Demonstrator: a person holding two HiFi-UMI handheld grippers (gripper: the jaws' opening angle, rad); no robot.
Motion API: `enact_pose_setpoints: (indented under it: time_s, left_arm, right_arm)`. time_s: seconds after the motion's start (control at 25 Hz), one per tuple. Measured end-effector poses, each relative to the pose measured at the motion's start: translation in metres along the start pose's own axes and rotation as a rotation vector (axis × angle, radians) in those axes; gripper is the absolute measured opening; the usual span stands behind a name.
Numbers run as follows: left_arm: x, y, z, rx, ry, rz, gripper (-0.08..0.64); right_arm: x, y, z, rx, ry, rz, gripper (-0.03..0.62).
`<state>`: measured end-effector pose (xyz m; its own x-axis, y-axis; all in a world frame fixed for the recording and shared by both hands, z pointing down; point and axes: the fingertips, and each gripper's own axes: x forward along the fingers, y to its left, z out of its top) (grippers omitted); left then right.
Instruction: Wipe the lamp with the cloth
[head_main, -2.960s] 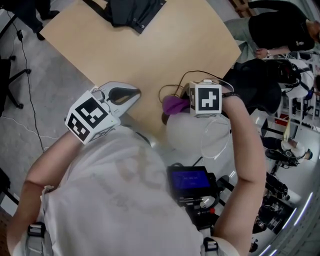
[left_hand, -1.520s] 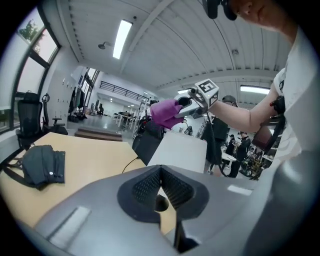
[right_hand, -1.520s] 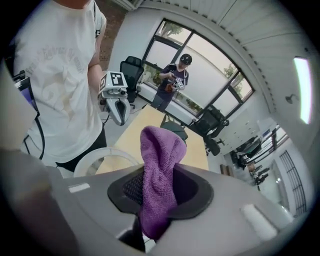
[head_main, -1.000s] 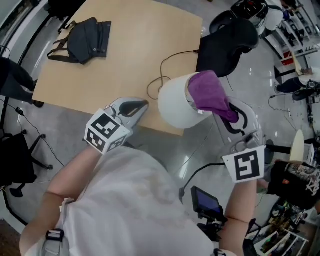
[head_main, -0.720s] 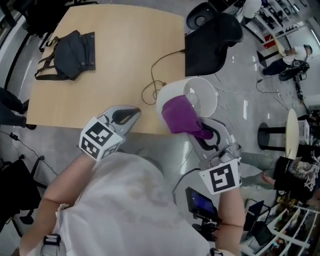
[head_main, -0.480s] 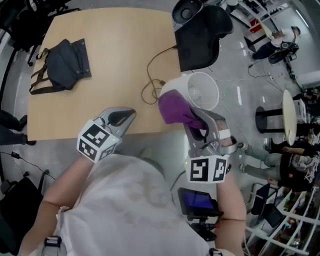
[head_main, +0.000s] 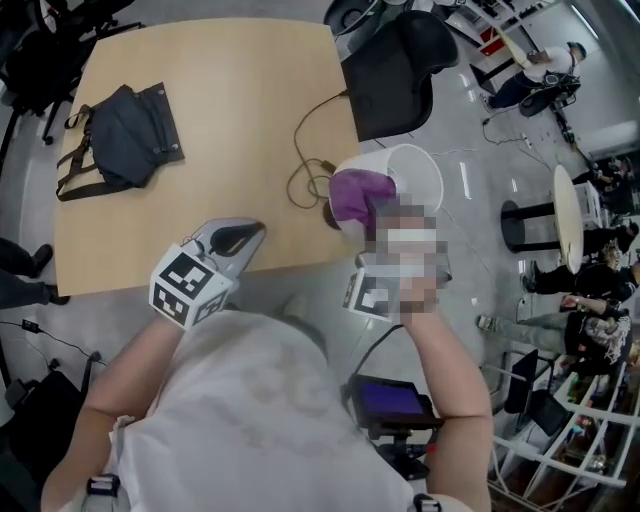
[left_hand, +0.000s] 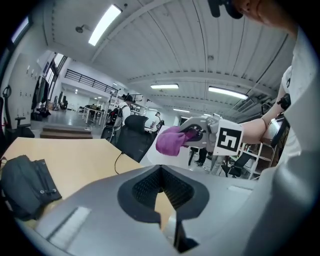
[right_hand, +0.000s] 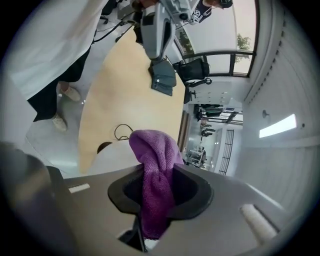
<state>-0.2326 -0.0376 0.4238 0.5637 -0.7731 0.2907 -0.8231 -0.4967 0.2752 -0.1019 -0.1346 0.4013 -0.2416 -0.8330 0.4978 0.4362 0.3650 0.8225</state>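
I have the right gripper (right_hand: 159, 192) pinching the purple cloth (head_main: 358, 194), with a fold standing up out of the jaws so soft fabric meets the lamp (head_main: 418, 172) rather than hard plastic. The cloth lies on the near side of the white shade, touching it just below the open rim. From there, I judge, a stroke can follow the curve of the shade. The lamp sits at the table (head_main: 200, 120) corner nearest me, tipped so that I look into its mouth. Its cable (head_main: 308, 165) loops away from the lamp across the wood. The left gripper (head_main: 240, 236) rests to the left of the lamp, well apart from it, with its jaws pressed together on nothing. I keep it there out of the wiping path, close enough to steady the shade if it starts to rock. A dark bag (head_main: 120, 135) lies farther off on that same side, and a black chair (head_main: 390, 70) stands beyond the lamp. The risk I see is pushing too hard and sliding the lamp off the corner.
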Motion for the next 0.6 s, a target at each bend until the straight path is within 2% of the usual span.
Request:
enact_pose_setpoints:
  time_s: [0.28,0.44,0.6]
  left_arm:
    - [-0.016,0.017,-0.011,-0.021,0.012,0.040,0.002]
    - [-0.022,0.022,-0.012,-0.023,0.015,0.054,0.002]
    - [-0.023,0.026,-0.014,-0.024,0.020,0.052,0.002]
  right_arm:
    - [0.025,0.064,0.040,-0.037,-0.038,0.115,0.101]
    - [0.034,0.107,0.049,-0.042,-0.049,0.221,0.101]
    - [0.025,0.132,0.061,-0.008,-0.099,0.299,0.101]
